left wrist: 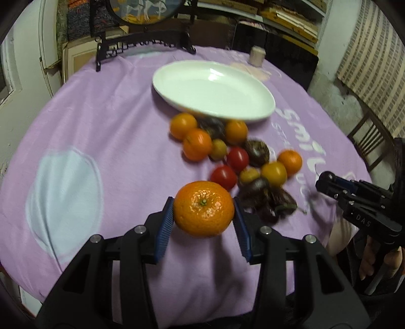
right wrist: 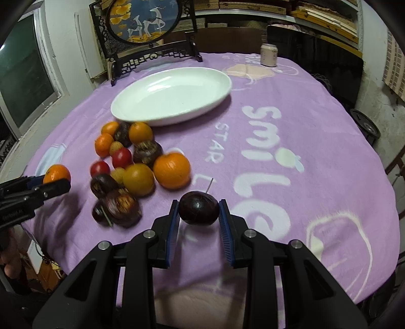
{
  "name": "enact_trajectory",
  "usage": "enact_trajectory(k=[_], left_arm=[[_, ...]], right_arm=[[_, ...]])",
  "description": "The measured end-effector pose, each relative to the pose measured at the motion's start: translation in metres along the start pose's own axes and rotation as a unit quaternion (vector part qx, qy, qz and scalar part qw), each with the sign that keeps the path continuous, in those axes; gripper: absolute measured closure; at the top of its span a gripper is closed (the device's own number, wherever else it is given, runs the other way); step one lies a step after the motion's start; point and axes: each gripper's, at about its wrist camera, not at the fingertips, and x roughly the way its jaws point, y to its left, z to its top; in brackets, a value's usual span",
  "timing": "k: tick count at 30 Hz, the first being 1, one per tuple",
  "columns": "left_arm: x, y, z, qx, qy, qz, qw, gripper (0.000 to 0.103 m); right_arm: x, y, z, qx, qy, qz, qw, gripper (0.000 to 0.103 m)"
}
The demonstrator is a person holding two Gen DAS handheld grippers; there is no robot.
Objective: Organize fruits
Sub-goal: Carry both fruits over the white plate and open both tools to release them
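Observation:
A big orange mandarin (left wrist: 203,212) sits between the blue pads of my left gripper (left wrist: 203,202), which is shut on it just above the purple cloth. My right gripper (right wrist: 198,205) is shut on a dark purple round fruit (right wrist: 198,208) with a thin stem. A pile of fruit (left wrist: 227,157) lies between both grippers and the plate: oranges, red tomatoes, small yellow fruits and dark purple ones. The white oval plate (left wrist: 162,86) stands behind the pile with nothing on it. The right wrist view shows the left gripper (right wrist: 50,184) with its mandarin (right wrist: 57,173) at the left edge.
A purple tablecloth (right wrist: 278,177) covers the round table. A pale can (right wrist: 268,54) stands at the far edge. A black ornate stand with a round deer picture (right wrist: 144,22) rises behind the plate. A wooden chair (left wrist: 367,141) is off the table's right side.

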Motion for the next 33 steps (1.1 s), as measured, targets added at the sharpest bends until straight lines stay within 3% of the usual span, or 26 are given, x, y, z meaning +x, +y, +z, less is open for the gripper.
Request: enact_trajectory(k=[4, 7, 14, 17, 21, 28, 30, 33], left_arm=[[0.002, 0.012, 0.036, -0.002, -0.018, 0.019, 0.9996, 0.057], [0.012, 0.016, 0.081, 0.002, -0.036, 0.036, 0.9987, 0.057], [0.088, 0.022, 0.211, -0.024, -0.02, 0.034, 0.9989, 0.057], [0.119, 0.023, 0.24, -0.041, -0.007, 0.022, 0.9989, 0.057], [0.147, 0.023, 0.253, -0.05, 0.011, 0.014, 0.9986, 0.057], [0.171, 0.025, 0.255, -0.048, 0.025, 0.009, 0.9985, 0.056], [0.169, 0.027, 0.253, -0.048, 0.018, 0.006, 0.9987, 0.044], [0.152, 0.027, 0.249, -0.045, -0.005, 0.014, 0.9989, 0.042]], right_arm=[[0.003, 0.009, 0.036, -0.024, -0.014, 0.01, 1.0, 0.072], [0.019, 0.017, 0.078, -0.039, -0.016, 0.018, 0.999, 0.072], [0.096, 0.028, 0.191, -0.038, -0.004, 0.023, 0.999, 0.072], [0.136, 0.024, 0.222, -0.034, 0.017, 0.022, 0.999, 0.072], [0.178, 0.014, 0.237, -0.024, 0.059, 0.019, 0.998, 0.072], [0.199, 0.011, 0.238, -0.022, 0.071, 0.02, 0.997, 0.071], [0.202, 0.012, 0.236, -0.026, 0.073, 0.009, 0.997, 0.055], [0.19, 0.012, 0.233, -0.031, 0.058, -0.01, 0.998, 0.054]])
